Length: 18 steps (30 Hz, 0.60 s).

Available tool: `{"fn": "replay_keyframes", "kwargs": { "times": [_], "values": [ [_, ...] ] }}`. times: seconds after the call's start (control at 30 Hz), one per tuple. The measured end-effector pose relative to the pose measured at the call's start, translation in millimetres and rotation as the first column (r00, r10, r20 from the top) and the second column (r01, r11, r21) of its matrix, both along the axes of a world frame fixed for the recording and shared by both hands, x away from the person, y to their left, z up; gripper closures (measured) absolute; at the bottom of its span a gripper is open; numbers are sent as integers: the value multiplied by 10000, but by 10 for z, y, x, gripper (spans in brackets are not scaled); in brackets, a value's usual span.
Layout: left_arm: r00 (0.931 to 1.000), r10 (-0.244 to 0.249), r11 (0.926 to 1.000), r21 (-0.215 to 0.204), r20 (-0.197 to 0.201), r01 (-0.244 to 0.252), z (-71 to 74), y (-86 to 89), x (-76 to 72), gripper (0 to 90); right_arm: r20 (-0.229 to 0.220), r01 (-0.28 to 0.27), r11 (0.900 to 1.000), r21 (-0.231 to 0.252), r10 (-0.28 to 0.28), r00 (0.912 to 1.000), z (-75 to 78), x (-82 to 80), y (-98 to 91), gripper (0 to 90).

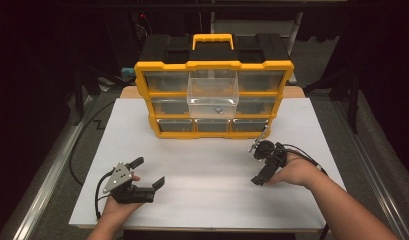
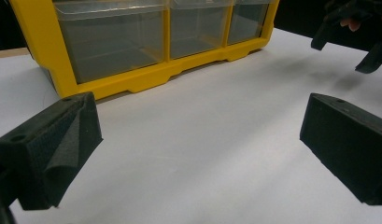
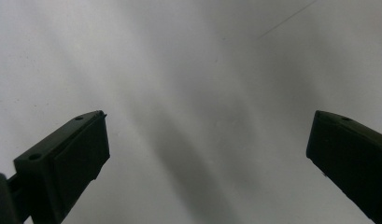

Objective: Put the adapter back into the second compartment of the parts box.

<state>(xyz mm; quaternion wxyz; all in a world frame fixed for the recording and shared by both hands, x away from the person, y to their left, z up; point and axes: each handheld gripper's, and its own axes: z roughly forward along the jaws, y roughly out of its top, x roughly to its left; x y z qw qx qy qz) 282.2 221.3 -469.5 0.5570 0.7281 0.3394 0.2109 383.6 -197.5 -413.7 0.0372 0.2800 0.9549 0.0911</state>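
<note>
We hold both grippers, left gripper (image 1: pixel 149 172) and right gripper (image 1: pixel 257 162), wide open and empty on the bench (image 1: pixel 207 200), while the pulled-out clear drawer (image 1: pixel 213 95) at the far edge waits untouched.

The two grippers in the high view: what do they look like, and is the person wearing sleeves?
Both are black two-jaw tools with blocky, textured black pads. The left gripper carries a grey three-cornered plate on top; the right gripper has none visible. A black cable trails from each. The forearms are bare, with no sleeves or gloves.

My fingers (image 2: pixel 53 149) are matt black foam-like pads over a smooth matt white table (image 1: pixel 207 170), facing a glossy yellow plastic organizer (image 1: pixel 214 65) with clear drawers (image 1: pixel 212 96).
</note>
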Motion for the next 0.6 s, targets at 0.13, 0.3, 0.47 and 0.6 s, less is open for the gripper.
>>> {"fn": "replay_keyframes", "kwargs": {
  "times": [0.13,0.3,0.47,0.6],
  "values": [
    [10000,15,10000,38,-23,-15,-4,-4,2,2,231,97,9998,171,-101,9997,-115,-34,-8,1],
    [9999,59,10000,52,-106,-59,-6,0,8,3,817,360,9928,1141,-455,9956,-189,-93,-58,1],
    [9997,114,9999,-43,-195,-115,-4,6,16,3,1475,581,9666,2497,-973,9843,-258,-168,-135,1],
    [9996,156,9999,-46,-232,-157,-1,9,16,2,2076,644,9254,3734,-1510,9665,-320,-251,-195,1]
  ]
}}
